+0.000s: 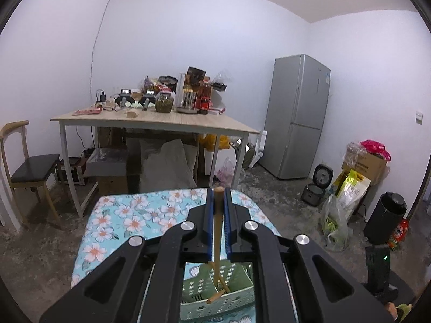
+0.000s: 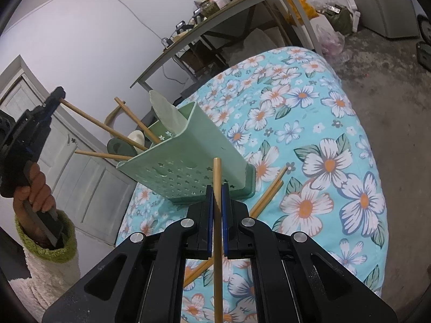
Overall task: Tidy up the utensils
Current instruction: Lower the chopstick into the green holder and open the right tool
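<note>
Beside the green holder [image 2: 188, 172] near the cloth's edge, both grippers [image 1: 218, 210] [image 2: 216, 202] clamp chopsticks [image 2: 217, 215].

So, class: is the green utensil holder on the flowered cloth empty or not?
Not empty. The holder has chopsticks, a white spoon and a pale spatula sticking out of its top.

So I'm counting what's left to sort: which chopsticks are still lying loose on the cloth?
The two chopsticks lying together on the floral cloth, right of the green holder. All others are in grippers or the holder.
</note>
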Tool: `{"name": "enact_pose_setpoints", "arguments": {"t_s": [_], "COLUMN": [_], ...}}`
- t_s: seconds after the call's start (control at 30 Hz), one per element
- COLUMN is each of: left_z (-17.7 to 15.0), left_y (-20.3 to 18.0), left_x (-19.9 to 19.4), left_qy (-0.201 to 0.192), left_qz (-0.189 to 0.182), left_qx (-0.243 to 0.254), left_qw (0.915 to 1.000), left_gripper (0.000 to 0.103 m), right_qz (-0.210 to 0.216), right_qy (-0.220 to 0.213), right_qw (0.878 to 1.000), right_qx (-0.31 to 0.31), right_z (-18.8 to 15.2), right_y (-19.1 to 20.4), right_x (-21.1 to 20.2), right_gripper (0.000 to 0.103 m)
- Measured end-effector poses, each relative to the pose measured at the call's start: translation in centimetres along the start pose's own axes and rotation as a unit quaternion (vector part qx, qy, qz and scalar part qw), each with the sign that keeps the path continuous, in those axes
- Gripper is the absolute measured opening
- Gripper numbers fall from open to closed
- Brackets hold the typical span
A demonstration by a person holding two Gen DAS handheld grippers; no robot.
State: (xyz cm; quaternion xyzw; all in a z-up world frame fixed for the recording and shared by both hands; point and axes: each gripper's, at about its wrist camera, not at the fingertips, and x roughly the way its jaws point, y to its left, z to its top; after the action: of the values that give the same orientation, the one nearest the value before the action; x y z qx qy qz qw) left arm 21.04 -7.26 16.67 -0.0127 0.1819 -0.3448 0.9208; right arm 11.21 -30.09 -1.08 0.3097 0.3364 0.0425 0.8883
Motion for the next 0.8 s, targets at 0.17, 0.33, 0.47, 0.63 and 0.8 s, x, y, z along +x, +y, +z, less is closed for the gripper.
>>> {"name": "enact_pose_setpoints", "arguments": {"t_s": [0.17,0.33,0.47,0.63,0.8], "left_z": [-1.6,-3.0,-4.2,-4.9,-5.3], "left_y": [0.1,0.4,0.5,0.5,0.7], "left_x": [1.3,2.8,3.2,3.0,2.1], "left_qy": [0.023,0.057,0.078,0.084,0.08], "left_qz": [-0.006,-0.008,-0.012,-0.014,-0.014], "left_qx": [-0.003,-0.011,-0.021,-0.03,-0.036], "left_qw": [0.9997,0.9983,0.9967,0.9959,0.996], "left_gripper": [0.006,0.007,0.008,0.02,0.028], "right_qz": [0.001,0.002,0.002,0.002,0.003], "right_qy": [0.002,0.004,0.004,0.003,-0.001], "right_qw": [1.0,1.0,1.0,1.0,1.0], "right_qx": [-0.001,-0.002,-0.002,-0.005,-0.01], "right_z": [0.0,-0.1,-0.2,-0.3,0.0], "right_y": [0.1,0.1,0.2,0.3,0.7], "right_x": [0.1,0.3,0.2,0.2,-0.1], "right_gripper": [0.004,0.004,0.004,0.004,0.004]}}
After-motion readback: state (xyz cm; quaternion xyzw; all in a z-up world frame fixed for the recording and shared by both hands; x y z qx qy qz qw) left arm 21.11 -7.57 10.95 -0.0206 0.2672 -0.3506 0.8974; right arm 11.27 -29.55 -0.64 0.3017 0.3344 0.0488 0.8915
